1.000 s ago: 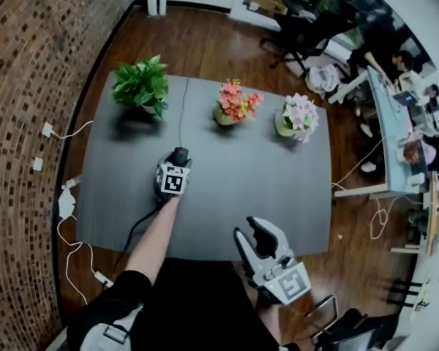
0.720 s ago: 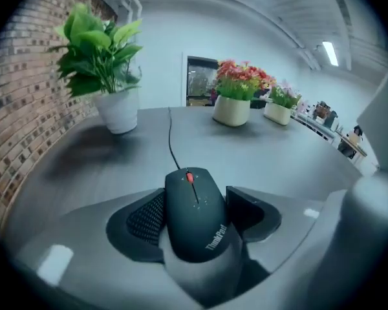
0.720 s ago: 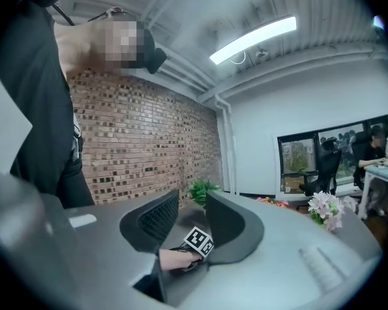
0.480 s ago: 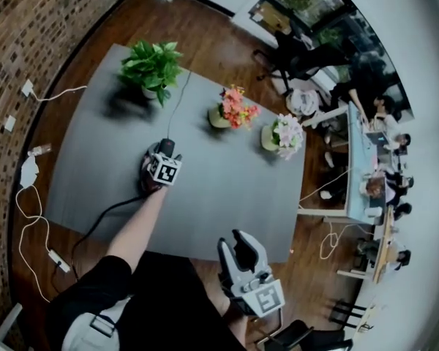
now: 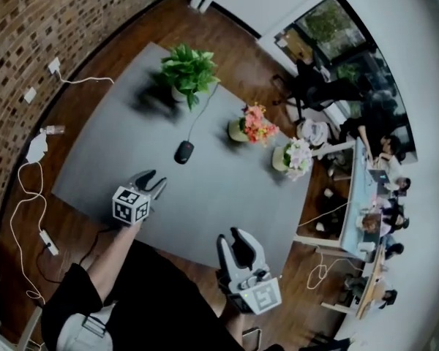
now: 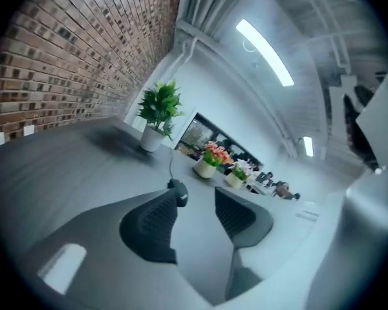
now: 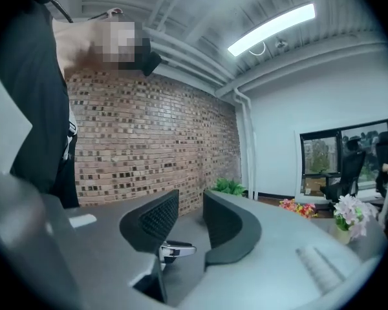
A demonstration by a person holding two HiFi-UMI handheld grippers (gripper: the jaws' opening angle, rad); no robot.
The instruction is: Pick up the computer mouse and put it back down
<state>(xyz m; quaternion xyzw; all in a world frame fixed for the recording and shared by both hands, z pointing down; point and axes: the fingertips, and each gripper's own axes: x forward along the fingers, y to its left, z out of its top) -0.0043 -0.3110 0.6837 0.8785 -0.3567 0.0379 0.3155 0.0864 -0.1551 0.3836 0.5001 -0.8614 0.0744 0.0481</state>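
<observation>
The black computer mouse (image 5: pixel 183 151) lies on the grey table (image 5: pixel 102 159), its cable running back toward the green plant. My left gripper (image 5: pixel 152 183) hovers over the table's near left part, a short way in front of the mouse and apart from it. Its jaws have just been closing, but they stand open with nothing between them. In the left gripper view the mouse (image 6: pixel 178 192) sits beyond the left gripper (image 6: pixel 197 200). My right gripper (image 5: pixel 241 248) hangs open and empty near the table's front edge, and the right gripper (image 7: pixel 191 206) shows a clear gap between its jaws.
A potted green plant (image 5: pixel 188 72) and two flower pots (image 5: pixel 254 125) (image 5: pixel 295 156) stand along the table's far side. A brick wall is on the left, with white cables (image 5: pixel 29 189) on the wooden floor. Office chairs and seated people fill the far right.
The left gripper was around the mouse; it has let go and drawn back toward the person, leaving the mouse on the table. The head view has swung. The right gripper barely shifted.
</observation>
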